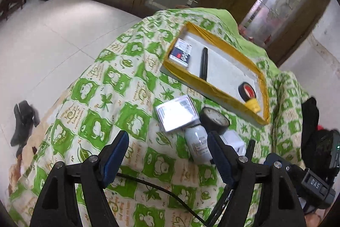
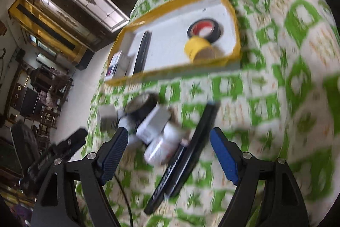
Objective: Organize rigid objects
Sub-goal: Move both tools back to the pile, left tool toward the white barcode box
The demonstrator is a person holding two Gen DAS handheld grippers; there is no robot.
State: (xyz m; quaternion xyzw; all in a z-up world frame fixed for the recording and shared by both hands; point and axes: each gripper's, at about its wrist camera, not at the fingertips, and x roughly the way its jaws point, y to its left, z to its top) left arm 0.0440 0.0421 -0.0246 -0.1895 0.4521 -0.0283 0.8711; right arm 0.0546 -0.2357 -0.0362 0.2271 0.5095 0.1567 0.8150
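The left gripper [image 1: 167, 154] stands with jaws apart, holding nothing, over the green-patterned cloth [image 1: 102, 112]; just beyond lie a silvery box [image 1: 176, 114], a white bottle [image 1: 196, 142] and a black tape roll [image 1: 214, 120], short of the yellow-rimmed tray [image 1: 221, 90]; the right gripper [image 2: 170, 154] is likewise spread and empty.

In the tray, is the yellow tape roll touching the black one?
Touching. The right wrist view shows the yellow tape roll leaning against the black tape roll, no gap between them.
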